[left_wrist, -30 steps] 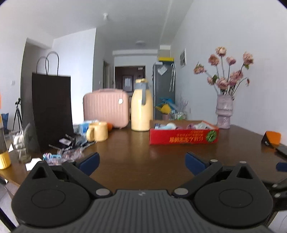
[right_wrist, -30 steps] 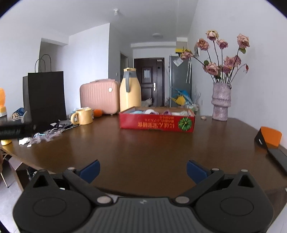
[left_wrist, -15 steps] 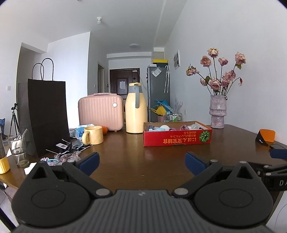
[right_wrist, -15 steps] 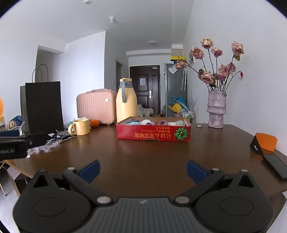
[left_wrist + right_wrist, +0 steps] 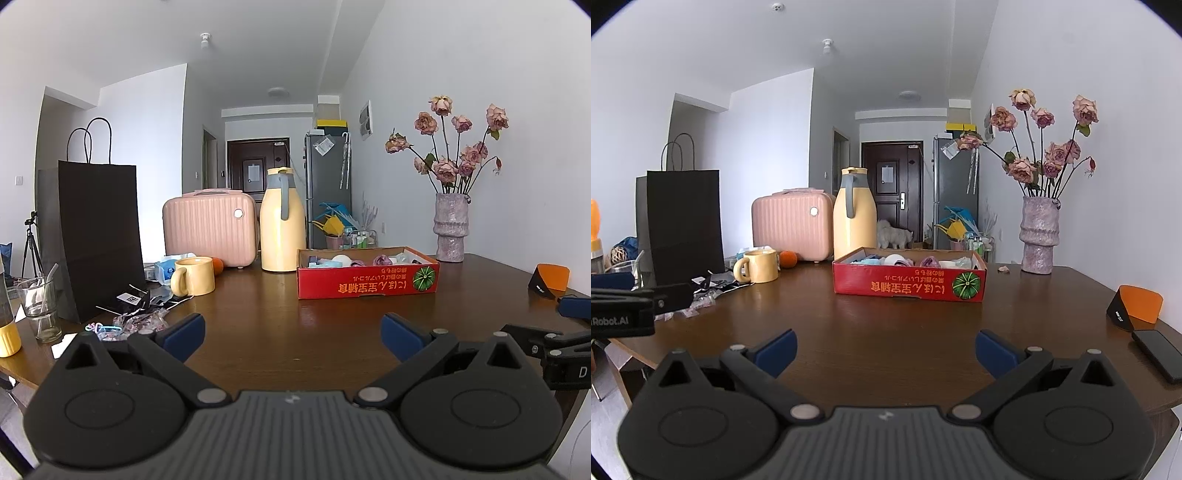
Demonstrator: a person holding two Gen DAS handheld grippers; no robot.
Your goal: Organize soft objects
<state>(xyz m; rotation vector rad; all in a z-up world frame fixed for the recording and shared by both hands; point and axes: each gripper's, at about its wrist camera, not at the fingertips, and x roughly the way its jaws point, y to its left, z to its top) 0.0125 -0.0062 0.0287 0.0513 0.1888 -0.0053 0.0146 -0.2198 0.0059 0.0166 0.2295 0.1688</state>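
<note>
Left gripper (image 5: 292, 334): held low over the near edge of the table, blue-tipped fingers spread wide, nothing between them.
Right gripper (image 5: 885, 347): the same picture, jaws released and empty, poised above the near part of the table.
Table (image 5: 280, 317): dark brown wood, glossy, bare across the middle.
Red box (image 5: 909, 282): a shallow cardboard tray seen at the far centre, well apart from both grippers, printed lettering and a green pumpkin picture on its near wall.
Soft objects (image 5: 897, 260): lying inside the red box, pale blue, white and pinkish bundles just visible over its rim; what each one is cannot be told.
Yellow jug (image 5: 282, 236): upright, just to the left of the box at the far side.
Pink case (image 5: 209, 227): standing left of the jug.
Yellow mug (image 5: 194, 276): set nearer than the case, handle turned left.
Black paper bag (image 5: 90, 236): upright at the far left, small wrappers scattered at its foot.
Vase of dried roses (image 5: 1038, 236): far right, by the wall.
Black phone (image 5: 1158, 355): flat at the right edge of the table.
</note>
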